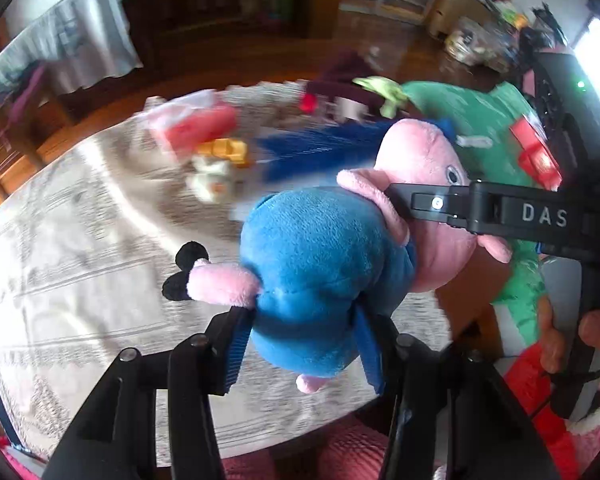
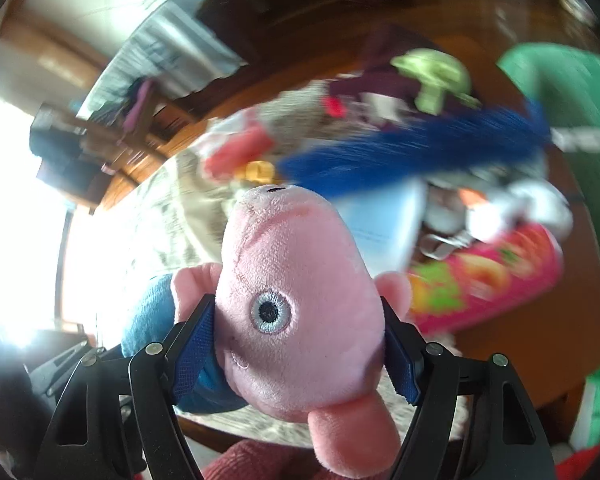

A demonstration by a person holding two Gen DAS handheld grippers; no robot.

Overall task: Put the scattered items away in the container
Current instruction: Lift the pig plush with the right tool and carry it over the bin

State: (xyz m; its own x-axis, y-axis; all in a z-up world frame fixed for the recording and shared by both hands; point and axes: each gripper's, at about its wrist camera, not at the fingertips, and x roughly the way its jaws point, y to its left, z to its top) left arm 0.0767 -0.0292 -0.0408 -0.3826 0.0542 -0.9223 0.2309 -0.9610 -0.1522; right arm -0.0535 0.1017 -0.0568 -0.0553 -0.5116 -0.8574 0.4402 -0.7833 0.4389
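Plush pig held in two grippers above the rug

Plush pig, pink-headed with a blue body, hangs clear of the pale patterned rug, gripped at both ends. The left gripper is clamped on its blue body, blue pads pressing into the fabric on either side. The right gripper is clamped on the pink head, one pad on each side below the ears; in the left wrist view its black finger crosses the pig's neck from the right, with a person's hand on its handle. Beyond the pig, blurred, lie a blue brush-like item, a red-and-clear packet, a yellow toy and a green plush. To the pig's right sits a pink printed tube.
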